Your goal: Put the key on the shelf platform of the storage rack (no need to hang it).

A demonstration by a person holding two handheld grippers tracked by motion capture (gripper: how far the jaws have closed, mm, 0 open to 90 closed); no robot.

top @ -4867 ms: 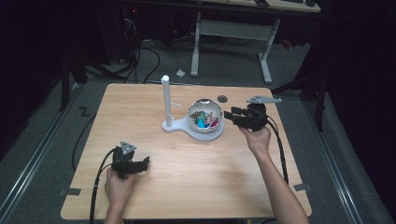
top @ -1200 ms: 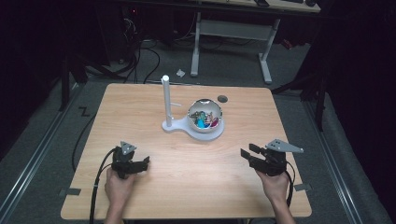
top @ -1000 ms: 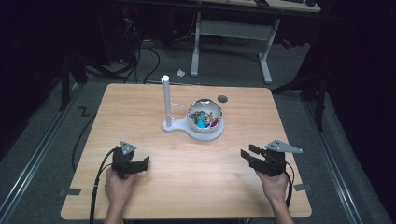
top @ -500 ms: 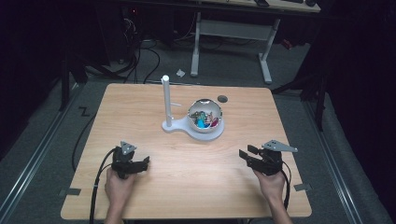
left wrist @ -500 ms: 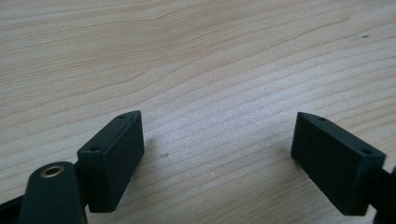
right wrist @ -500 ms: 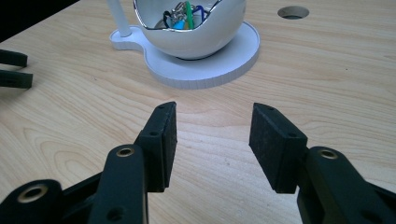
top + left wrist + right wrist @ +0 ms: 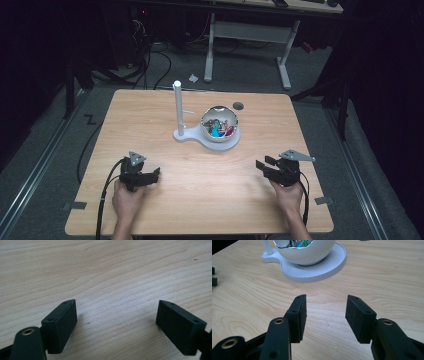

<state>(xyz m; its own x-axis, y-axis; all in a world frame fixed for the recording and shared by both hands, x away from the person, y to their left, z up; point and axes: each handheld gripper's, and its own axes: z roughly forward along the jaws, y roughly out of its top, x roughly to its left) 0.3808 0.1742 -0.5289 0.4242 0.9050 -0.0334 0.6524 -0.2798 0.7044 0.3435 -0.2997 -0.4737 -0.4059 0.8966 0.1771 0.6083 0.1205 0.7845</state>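
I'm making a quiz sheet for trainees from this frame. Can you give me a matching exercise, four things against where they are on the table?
Things:
1. left gripper
2. right gripper
3. bowl
4. post

Places:
A. just left of the bowl, upright on the white base
B. near edge, right side
C. middle of the table, on the white base
D. near edge, left side

Pairs: 1-D, 2-B, 3-C, 4-A

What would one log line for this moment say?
left gripper: open, empty, near table edge | right gripper: open, empty, facing bowl | bowl: on white stand, small items inside
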